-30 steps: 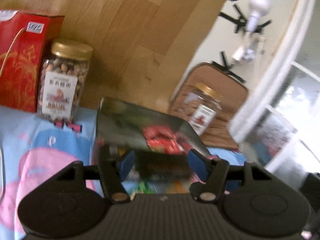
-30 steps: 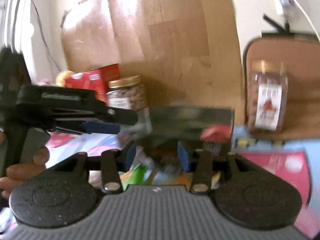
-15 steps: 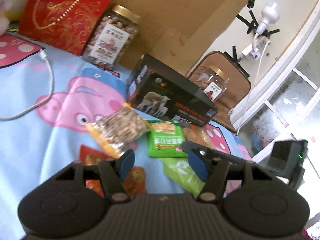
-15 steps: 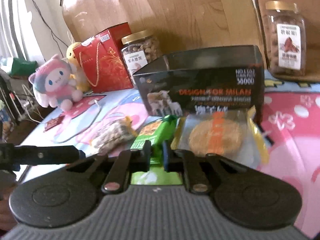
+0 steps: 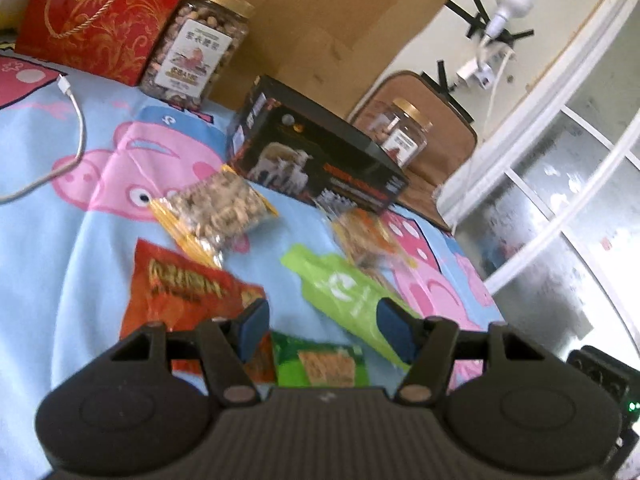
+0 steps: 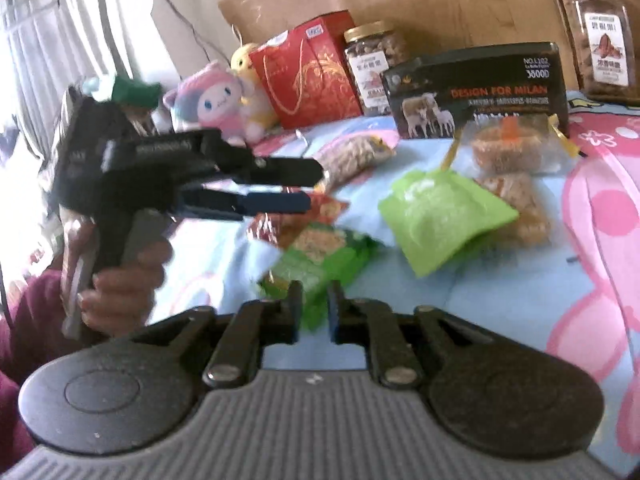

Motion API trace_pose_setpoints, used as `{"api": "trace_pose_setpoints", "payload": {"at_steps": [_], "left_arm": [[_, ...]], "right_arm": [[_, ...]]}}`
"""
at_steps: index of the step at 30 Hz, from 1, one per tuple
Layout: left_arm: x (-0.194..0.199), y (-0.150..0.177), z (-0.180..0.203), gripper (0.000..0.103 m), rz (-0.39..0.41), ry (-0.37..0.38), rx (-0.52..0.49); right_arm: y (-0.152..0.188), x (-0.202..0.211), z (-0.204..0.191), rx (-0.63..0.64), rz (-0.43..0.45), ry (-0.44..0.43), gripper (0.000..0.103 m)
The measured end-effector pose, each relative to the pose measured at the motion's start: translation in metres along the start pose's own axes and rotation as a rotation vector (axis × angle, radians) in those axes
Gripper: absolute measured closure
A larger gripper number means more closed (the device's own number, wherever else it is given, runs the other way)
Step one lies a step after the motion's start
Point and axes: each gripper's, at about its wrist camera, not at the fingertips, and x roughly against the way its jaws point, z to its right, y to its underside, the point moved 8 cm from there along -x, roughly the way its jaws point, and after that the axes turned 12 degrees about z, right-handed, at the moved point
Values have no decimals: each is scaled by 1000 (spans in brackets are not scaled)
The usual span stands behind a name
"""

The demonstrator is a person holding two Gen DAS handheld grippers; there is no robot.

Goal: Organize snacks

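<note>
Several snack packets lie on a blue cartoon sheet before a black box [image 5: 316, 160] [image 6: 476, 92]: a clear nut bag [image 5: 214, 210], a red packet [image 5: 188, 292], a lime pouch [image 5: 344, 296] [image 6: 440, 216], a dark green packet [image 5: 320, 362] [image 6: 320, 260] and a clear cracker packet [image 6: 508, 148]. My left gripper [image 5: 322, 326] is open and empty, above the sheet over the dark green packet. It also shows in the right wrist view [image 6: 304, 188]. My right gripper [image 6: 314, 312] is almost shut, its jaws a narrow gap apart, with a corner of the dark green packet between them.
A red gift bag [image 5: 104, 16] and a nut jar [image 5: 196, 46] stand at the back left. A second jar [image 5: 404, 132] stands behind the box. A white cable [image 5: 76, 132] lies on the sheet. Plush toys [image 6: 224, 100] sit far left.
Both grippers have pulled back from the black box. The dark green packet has moved from beside the box to close under my grippers. The right jaws have closed.
</note>
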Motion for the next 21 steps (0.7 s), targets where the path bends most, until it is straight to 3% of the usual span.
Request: {"api": "trace_pose_setpoints", "payload": {"at_steps": [2,3,7,10,14,16,21], "left_arm": [[8,5,2,42,-5,6,-18],[12,8,3,42,-9,6,-30],[23,20,6,42,-47,-9,-70],[18,34,4,42,-98,-23,-83],[13,39,11,47,-99,-6,-107],[12,40,15,49,-94,-25,-136],[20,25,25,50,-55,18,-129]], "right_arm": [[0,1,-1,3,-3,-13,57],[0,1,-3,6,-2,-18,53],[2,-6,-9,69,-8,-25,47],[10,-13,-18,187,-5,-6,42],[17,-23,-28,341,8,38,42],[17,-25,-28,371,19,69,52],[-1,-14,-24,324,89,57,55]]}}
